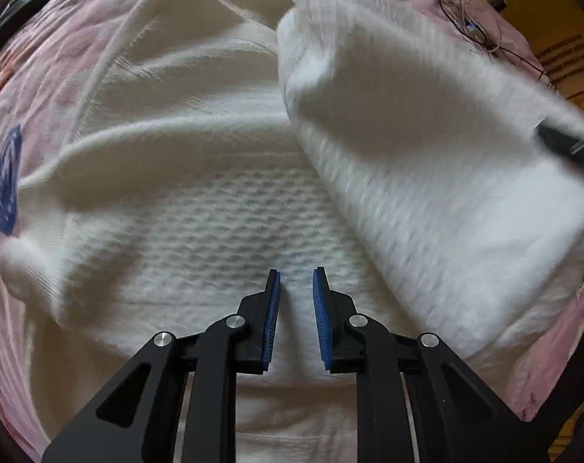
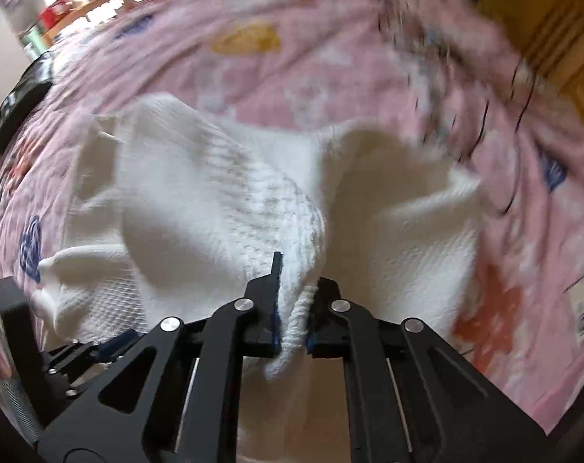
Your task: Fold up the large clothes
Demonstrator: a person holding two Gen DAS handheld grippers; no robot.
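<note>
A white knitted sweater [image 1: 183, 200] lies spread on a bed covered by a pink patterned sheet [image 1: 52, 77]. Its right portion is raised in a thick fold [image 1: 427, 154] that hangs over the flat part. The right gripper [image 2: 295, 301] is clenched on a bunched edge of the sweater [image 2: 222, 208], with knit filling the gap between its jaws. The left gripper [image 1: 296, 305] hovers over the near flat part, jaws apart and holding nothing. Tangled cables [image 1: 473, 19] lie at the far right of the bed. A dark object [image 2: 21, 108] sits at the far left edge.
</note>
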